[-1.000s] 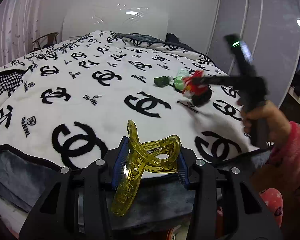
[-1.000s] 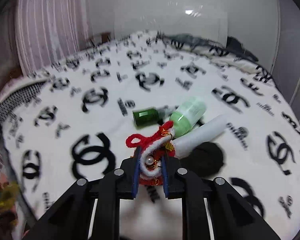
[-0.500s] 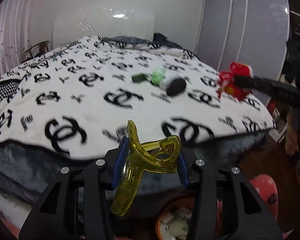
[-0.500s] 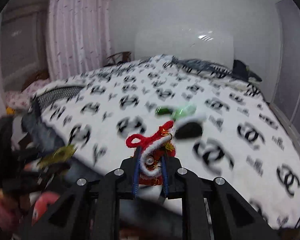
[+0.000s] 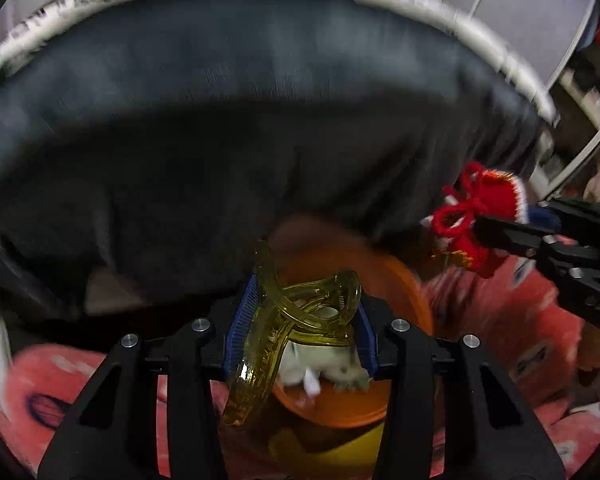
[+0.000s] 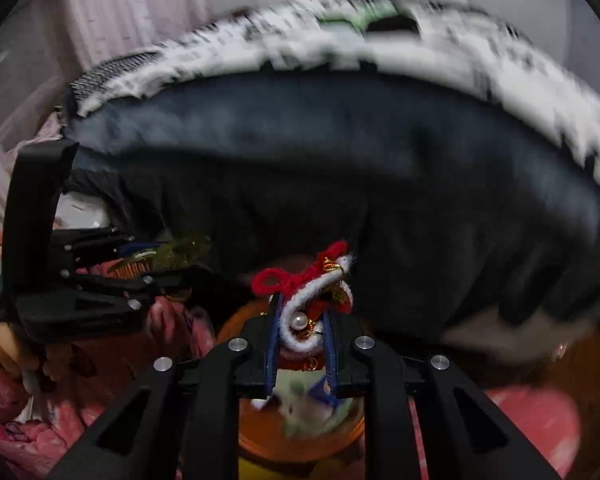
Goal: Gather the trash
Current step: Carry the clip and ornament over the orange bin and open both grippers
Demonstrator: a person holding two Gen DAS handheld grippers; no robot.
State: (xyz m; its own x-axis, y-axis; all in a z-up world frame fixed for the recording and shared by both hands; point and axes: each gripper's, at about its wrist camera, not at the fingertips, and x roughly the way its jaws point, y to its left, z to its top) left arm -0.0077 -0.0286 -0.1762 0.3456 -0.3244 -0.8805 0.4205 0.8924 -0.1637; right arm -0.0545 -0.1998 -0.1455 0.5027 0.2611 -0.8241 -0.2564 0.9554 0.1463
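Observation:
My left gripper [image 5: 300, 320] is shut on a yellow see-through hair claw [image 5: 296, 316], which hangs over an orange bin [image 5: 404, 280] holding crumpled white paper. My right gripper [image 6: 300, 340] is shut on a red and white knitted ornament [image 6: 312, 292] with a pearl, also above the orange bin [image 6: 300, 444]. In the left wrist view the ornament [image 5: 480, 216] and right gripper [image 5: 512, 232] come in from the right. In the right wrist view the left gripper [image 6: 160, 264] with the hair claw [image 6: 172, 252] shows at the left.
The dark side of the bed [image 5: 220, 128] rises just behind the bin, with the white patterned blanket [image 6: 420, 56] on top. The person's pink patterned clothing [image 5: 512, 320] flanks the bin. A grey wardrobe [image 5: 520, 20] stands at the right.
Both grippers have swung off the bed top and down past its edge, tilting downward, and now hover over the orange bin. Each still grips its item.

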